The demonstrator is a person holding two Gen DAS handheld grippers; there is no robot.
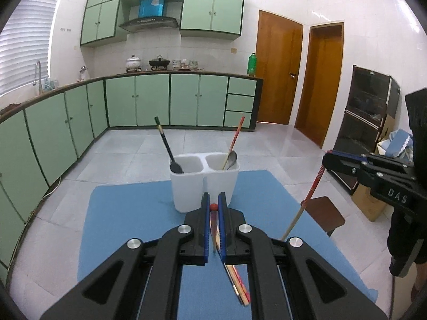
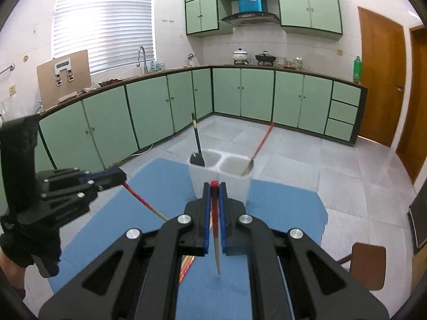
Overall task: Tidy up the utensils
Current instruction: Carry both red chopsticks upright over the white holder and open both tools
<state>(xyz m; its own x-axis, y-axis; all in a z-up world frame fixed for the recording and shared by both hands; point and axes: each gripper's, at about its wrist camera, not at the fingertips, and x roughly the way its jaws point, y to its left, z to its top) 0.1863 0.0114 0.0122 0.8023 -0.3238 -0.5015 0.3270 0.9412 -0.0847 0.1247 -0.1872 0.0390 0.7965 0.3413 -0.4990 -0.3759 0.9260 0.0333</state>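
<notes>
Left wrist view: left gripper (image 1: 213, 208) clamped tight on a red-topped chopstick (image 1: 213, 229), stick hanging near-vertical between blue pads (image 1: 205, 229), red cap just above the tips. Held upright, prob. to drop tip-first into holder. White two-compartment utensil holder (image 1: 205, 181) ahead on blue mat (image 1: 128, 213). Left compartment: black-handled spoon (image 1: 166, 146) leaning left. Right compartment: red chopstick (image 1: 236, 136) plus metal spoon (image 1: 231, 158), leaning right. More chopsticks (image 1: 238, 282) lying loose on mat under gripper, not yet sorted. Right gripper (image 1: 327, 160) at right edge, closed on its own red chopstick (image 1: 307, 200), stick slanting down.

Right wrist view: right gripper (image 2: 214, 186) pinched shut on red-topped chopstick (image 2: 215, 229), pale tip pointing down at mat (image 2: 280, 205). Holder (image 2: 221, 178) just beyond tips, same contents. Left gripper (image 2: 117, 178) at left, closed on chopstick (image 2: 144, 201), angled down-right. Loose chopsticks (image 2: 186, 264) partly hidden under jaws.

Judgement: both sticks lifted clear, next likely right compartment with matching red stick. Risk: slanted stick catching the rim.
</notes>
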